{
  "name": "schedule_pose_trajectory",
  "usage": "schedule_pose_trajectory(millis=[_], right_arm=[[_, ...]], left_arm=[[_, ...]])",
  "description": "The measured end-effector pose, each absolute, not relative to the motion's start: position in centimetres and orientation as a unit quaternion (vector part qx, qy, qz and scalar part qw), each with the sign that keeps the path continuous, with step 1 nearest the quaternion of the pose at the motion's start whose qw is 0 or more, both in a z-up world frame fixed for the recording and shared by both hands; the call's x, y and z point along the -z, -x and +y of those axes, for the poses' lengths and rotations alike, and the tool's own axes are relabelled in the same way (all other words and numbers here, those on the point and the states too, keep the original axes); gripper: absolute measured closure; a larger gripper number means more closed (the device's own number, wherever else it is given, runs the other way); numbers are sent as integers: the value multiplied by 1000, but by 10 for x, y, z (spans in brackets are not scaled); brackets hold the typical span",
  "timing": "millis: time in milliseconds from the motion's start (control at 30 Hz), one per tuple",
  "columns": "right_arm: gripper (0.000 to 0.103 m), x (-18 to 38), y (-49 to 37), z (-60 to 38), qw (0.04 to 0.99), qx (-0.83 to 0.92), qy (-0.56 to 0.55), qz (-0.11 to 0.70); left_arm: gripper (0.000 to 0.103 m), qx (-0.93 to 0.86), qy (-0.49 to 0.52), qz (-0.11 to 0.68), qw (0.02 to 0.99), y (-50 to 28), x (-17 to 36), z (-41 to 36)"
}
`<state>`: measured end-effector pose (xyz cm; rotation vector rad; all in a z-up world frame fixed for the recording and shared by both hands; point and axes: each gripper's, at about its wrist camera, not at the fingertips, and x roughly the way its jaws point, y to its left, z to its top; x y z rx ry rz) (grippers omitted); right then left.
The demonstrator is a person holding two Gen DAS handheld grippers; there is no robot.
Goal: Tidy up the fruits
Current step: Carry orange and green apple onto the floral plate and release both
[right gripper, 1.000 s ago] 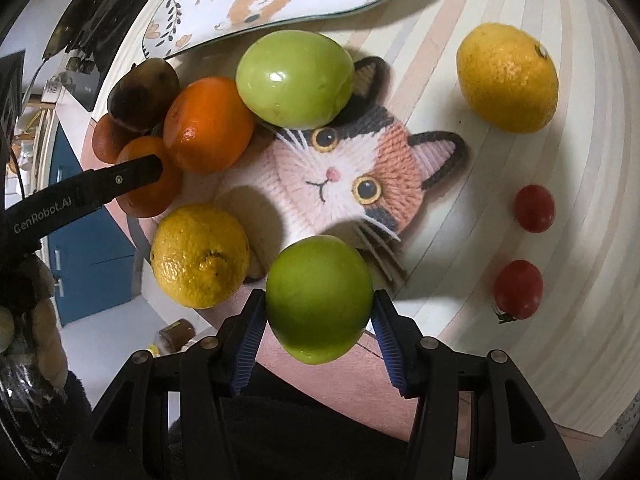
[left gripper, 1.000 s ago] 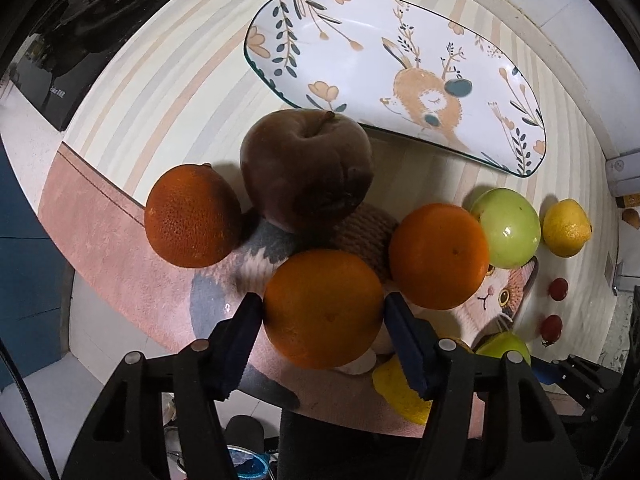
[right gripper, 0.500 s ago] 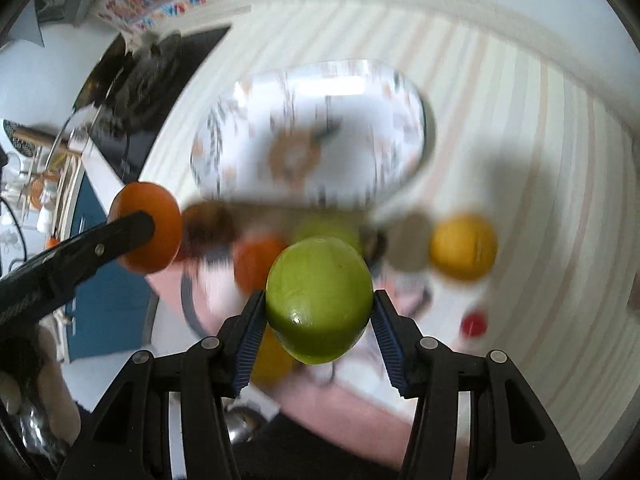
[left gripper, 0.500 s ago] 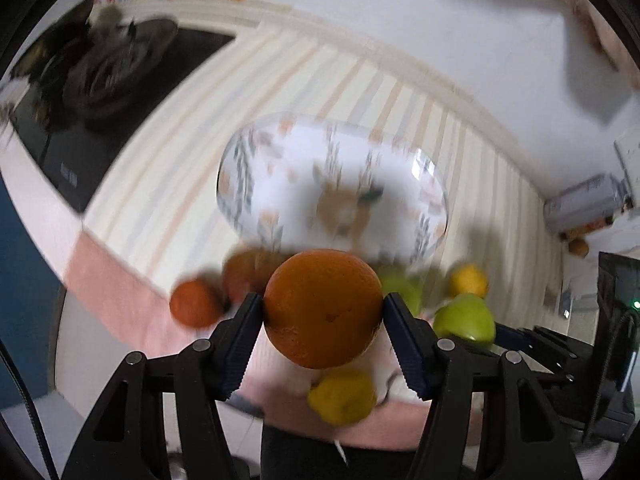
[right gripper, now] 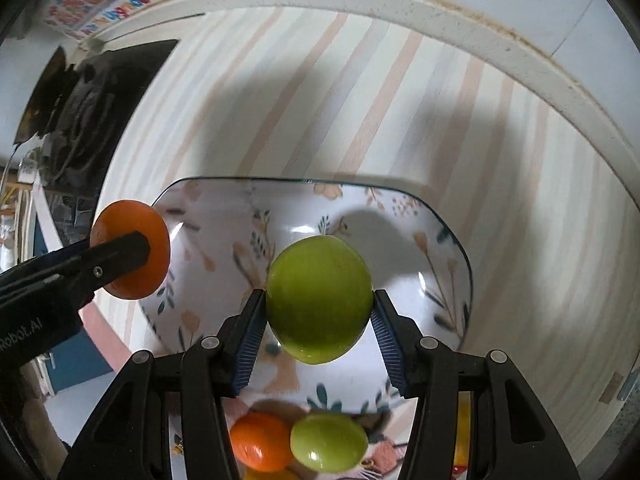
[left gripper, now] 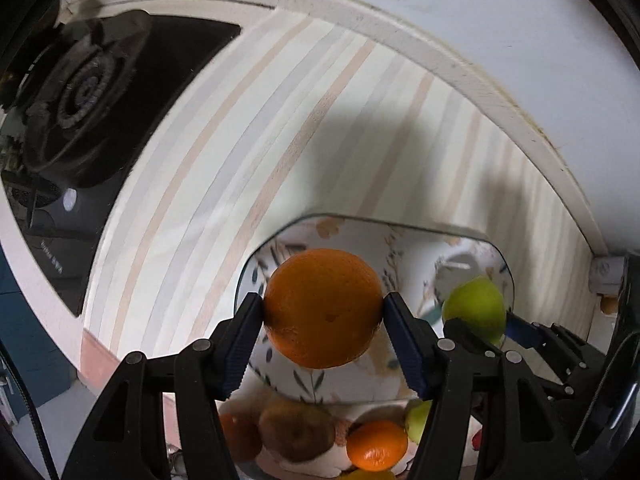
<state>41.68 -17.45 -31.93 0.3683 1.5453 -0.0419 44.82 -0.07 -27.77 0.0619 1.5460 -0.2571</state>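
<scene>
Left gripper (left gripper: 323,312) is clamped on an orange (left gripper: 323,307), pads biting at the widest part on opposite sides, fruit hanging clear of everything. Right gripper (right gripper: 318,308) is clamped the same way on a green apple (right gripper: 318,298). Both fruits sit directly between the fingers and above the oval floral plate (right gripper: 448,236), which lies beneath and just ahead of each claw on the striped counter (right gripper: 360,92).

Handling guess: orange is fairly heavy for its size, round, firm but slightly yielding; pebbled rind gives decent friction. Apple looks harder and glossy, so more likely to slip or roll out if the grip is off the equator. Both will roll once set on the plate, which is ceramic and could chip if they drop.

Looks: orange is deep orange, dimpled skin, no visible blemish. Apple is yellow-green, smooth, shiny, slightly tapered at the bottom.

Behind the fingers, nearer the person, more loose fruit: another orange (right gripper: 262,442) touching another green apple (right gripper: 329,444), and a brownish fruit (left gripper: 296,430).
</scene>
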Motion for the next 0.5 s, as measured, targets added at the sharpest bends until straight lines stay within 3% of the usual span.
schedule_pose_trajectory(millis=[500], right_arm=[[47,344,-436,-188,678,19,-188,710]], left_arm=[[42,115,20,754,646,-462,323,-6]])
